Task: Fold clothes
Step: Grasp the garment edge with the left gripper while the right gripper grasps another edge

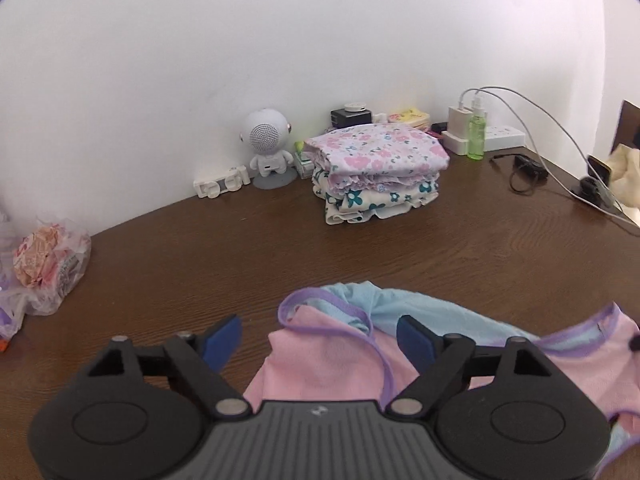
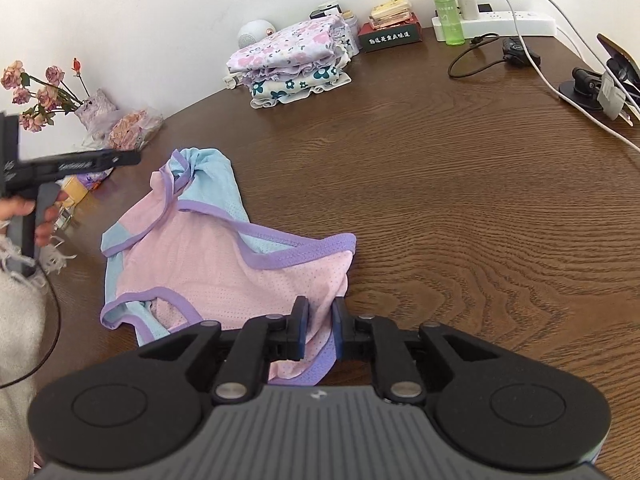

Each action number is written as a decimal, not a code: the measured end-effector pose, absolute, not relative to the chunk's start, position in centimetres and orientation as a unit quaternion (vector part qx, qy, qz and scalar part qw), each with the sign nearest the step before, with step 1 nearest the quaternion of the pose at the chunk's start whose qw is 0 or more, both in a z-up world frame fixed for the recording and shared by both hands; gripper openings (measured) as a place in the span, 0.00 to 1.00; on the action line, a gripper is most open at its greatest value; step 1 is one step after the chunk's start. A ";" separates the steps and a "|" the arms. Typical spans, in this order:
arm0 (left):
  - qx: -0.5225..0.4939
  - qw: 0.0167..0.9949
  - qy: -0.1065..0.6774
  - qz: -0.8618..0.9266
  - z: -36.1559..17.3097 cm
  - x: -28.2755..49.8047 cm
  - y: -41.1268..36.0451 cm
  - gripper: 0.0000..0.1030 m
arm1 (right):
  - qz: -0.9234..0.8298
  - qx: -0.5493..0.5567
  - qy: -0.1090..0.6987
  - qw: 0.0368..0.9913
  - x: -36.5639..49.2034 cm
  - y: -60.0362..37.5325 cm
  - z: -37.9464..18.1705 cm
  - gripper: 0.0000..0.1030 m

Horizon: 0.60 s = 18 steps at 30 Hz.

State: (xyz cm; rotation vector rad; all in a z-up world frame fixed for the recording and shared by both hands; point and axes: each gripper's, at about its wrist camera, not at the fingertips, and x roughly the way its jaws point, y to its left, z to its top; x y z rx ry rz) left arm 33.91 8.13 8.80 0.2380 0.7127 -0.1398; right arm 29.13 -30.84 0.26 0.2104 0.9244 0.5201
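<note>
A thin pink-and-blue mesh garment with purple trim (image 2: 224, 264) lies crumpled on the brown wooden desk (image 2: 440, 200), well short of the folded floral stack (image 2: 292, 64). The left gripper (image 1: 320, 336) stands wide, empty; the right gripper (image 2: 321, 330), slightly parted, straddles the hem. Light and limp, it looks best taken by the trimmed edges.

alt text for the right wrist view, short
The right tongs hover nearly closed over a pink, blue and purple garment lying crumpled on a wooden table. Folded floral clothes are stacked behind.
</note>
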 end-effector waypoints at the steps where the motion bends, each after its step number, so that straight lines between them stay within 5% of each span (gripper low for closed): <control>1: 0.132 0.926 0.345 -0.081 8.8 32.3 8.0 0.83 | 0.247 0.099 0.437 0.859 29.1 -31.0 0.3 0.14; 7: 0.161 0.909 0.371 -0.099 6.1 29.1 7.7 0.83 | 0.241 0.086 0.434 0.864 29.0 -30.0 0.0 0.20; 15: 0.147 0.906 0.384 -0.098 3.0 34.2 5.7 0.75 | 0.231 0.067 0.423 0.874 28.2 -28.6 -0.2 0.22; 17: 0.141 0.905 0.393 -0.083 2.4 35.4 5.7 0.64 | 0.229 0.068 0.422 0.875 28.1 -28.6 -0.3 0.21; 18: 0.138 0.905 0.395 -0.075 2.4 35.7 6.0 0.46 | 0.228 0.064 0.420 0.876 28.0 -28.5 -0.3 0.22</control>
